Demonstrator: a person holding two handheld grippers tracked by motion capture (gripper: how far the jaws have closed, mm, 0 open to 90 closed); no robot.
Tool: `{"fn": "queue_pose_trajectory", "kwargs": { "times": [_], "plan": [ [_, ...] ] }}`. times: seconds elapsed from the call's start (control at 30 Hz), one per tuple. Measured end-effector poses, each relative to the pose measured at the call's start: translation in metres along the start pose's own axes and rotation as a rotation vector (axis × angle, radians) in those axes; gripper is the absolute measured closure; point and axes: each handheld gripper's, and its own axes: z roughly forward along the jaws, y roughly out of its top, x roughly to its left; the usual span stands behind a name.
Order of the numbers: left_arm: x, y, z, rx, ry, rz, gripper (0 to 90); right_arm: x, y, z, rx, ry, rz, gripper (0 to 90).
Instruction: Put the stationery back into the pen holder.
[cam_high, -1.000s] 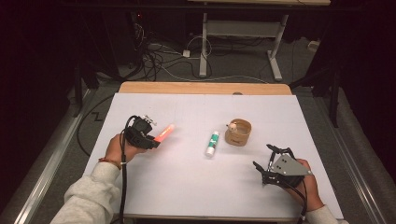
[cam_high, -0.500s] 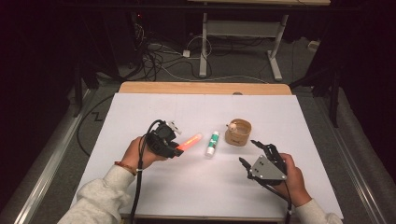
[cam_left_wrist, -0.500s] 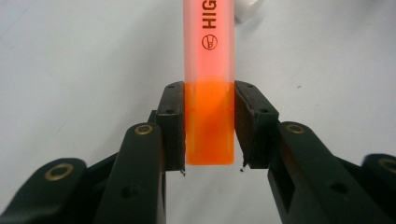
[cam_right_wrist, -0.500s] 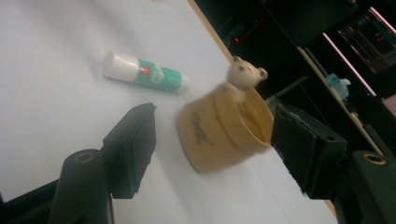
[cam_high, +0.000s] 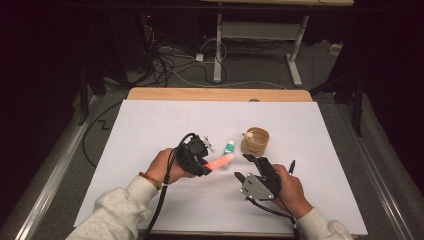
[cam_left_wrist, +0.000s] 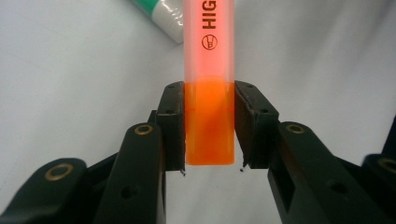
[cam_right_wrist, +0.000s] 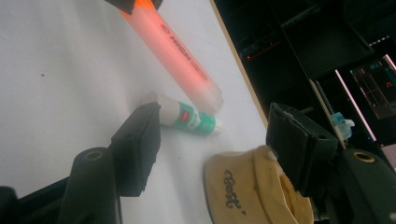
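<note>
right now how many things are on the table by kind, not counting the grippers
highlighter: 1, orange, held in the left gripper
glue stick: 1, green and white, lying flat
cup: 1, tan
pen: 1, dark, lying by the right hand
total: 4

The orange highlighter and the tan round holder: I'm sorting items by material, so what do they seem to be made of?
Orange highlighter pen with clear cap: seemingly glossy plastic; the cap end glows translucent and the printed lettering sits on a smooth surface. It is clamped in the left tool.
Tan round holder with dark script: probably matte wood or bamboo veneer, judging by its pale, dull, thin curved wall; the blur leaves it open.
</note>
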Motion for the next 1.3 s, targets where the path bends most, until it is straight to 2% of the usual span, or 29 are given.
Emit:
{"fn": "queue_pose_trajectory", "kwargs": {
  "times": [0.07,0.1,0.17,0.3,0.43,0.57,0.63,0.67,0.7,0.8,0.83,0.9,1.03,1.1,1.13,1.17,1.2,1.27,1.3],
  "plan": [
    [-0.003,0.005,0.0,0.018,0.0,0.016,64.2,0.004,0.004,0.004,0.005,-0.002,-0.027,36.9],
    [-0.005,0.007,0.0,0.021,0.0,0.02,64.2,0.007,0.005,0.006,0.015,0.0,-0.021,37.4],
    [-0.008,0.011,0.001,0.027,-0.009,0.027,64.2,0.009,0.008,0.009,0.015,-0.003,-0.068,38.2],
    [-0.014,0.023,0.003,0.055,-0.019,0.056,64.2,0.015,0.012,0.013,0.032,-0.017,-0.102,40.6],
    [-0.021,0.034,0.005,0.063,-0.021,0.074,64.2,0.019,0.015,0.016,0.045,-0.019,-0.135,44.4],
    [-0.026,0.043,0.008,0.072,-0.029,0.09,64.2,0.022,0.016,0.016,0.063,-0.029,-0.201,53.8],
    [-0.028,0.046,0.01,0.076,-0.029,0.089,64.2,0.025,0.017,0.016,0.078,-0.046,-0.242,59.7],
    [-0.028,0.048,0.011,0.072,-0.031,0.089,64.2,0.025,0.017,0.016,0.078,-0.046,-0.242,59.7],
    [-0.027,0.049,0.012,0.068,-0.033,0.085,64.2,0.029,0.017,0.017,0.086,-0.068,-0.275,65.1],
    [-0.026,0.052,0.015,0.065,-0.035,0.074,64.2,0.033,0.016,0.019,0.109,-0.084,-0.326,69.8],
    [-0.025,0.052,0.016,0.065,-0.039,0.069,64.2,0.034,0.015,0.02,0.124,-0.078,-0.316,70.6],
    [-0.025,0.053,0.017,0.058,-0.038,0.066,64.1,0.034,0.015,0.021,0.124,-0.087,-0.343,72.2],
    [-0.024,0.053,0.016,0.038,-0.033,0.062,64.0,0.037,0.013,0.021,0.155,-0.088,-0.333,74.3],
    [-0.024,0.053,0.015,0.023,-0.033,0.06,63.9,0.034,0.014,0.022,0.144,-0.109,-0.368,75.1],
    [-0.024,0.053,0.014,-0.002,-0.03,0.063,63.8,0.033,0.013,0.022,0.142,-0.117,-0.365,75.4],
    [-0.024,0.053,0.014,-0.002,-0.03,0.063,63.7,0.032,0.013,0.022,0.149,-0.126,-0.367,75.6],
    [-0.024,0.053,0.013,-0.039,-0.022,0.07,63.6,0.031,0.012,0.022,0.155,-0.137,-0.366,75.8],
    [-0.025,0.052,0.012,-0.058,-0.018,0.068,59.5,0.03,0.01,0.02,0.169,-0.133,-0.313,76.5],
    [-0.025,0.052,0.01,-0.082,-0.013,0.069,59.5,0.03,0.01,0.02,0.169,-0.133,-0.313,76.5]
  ]
}}
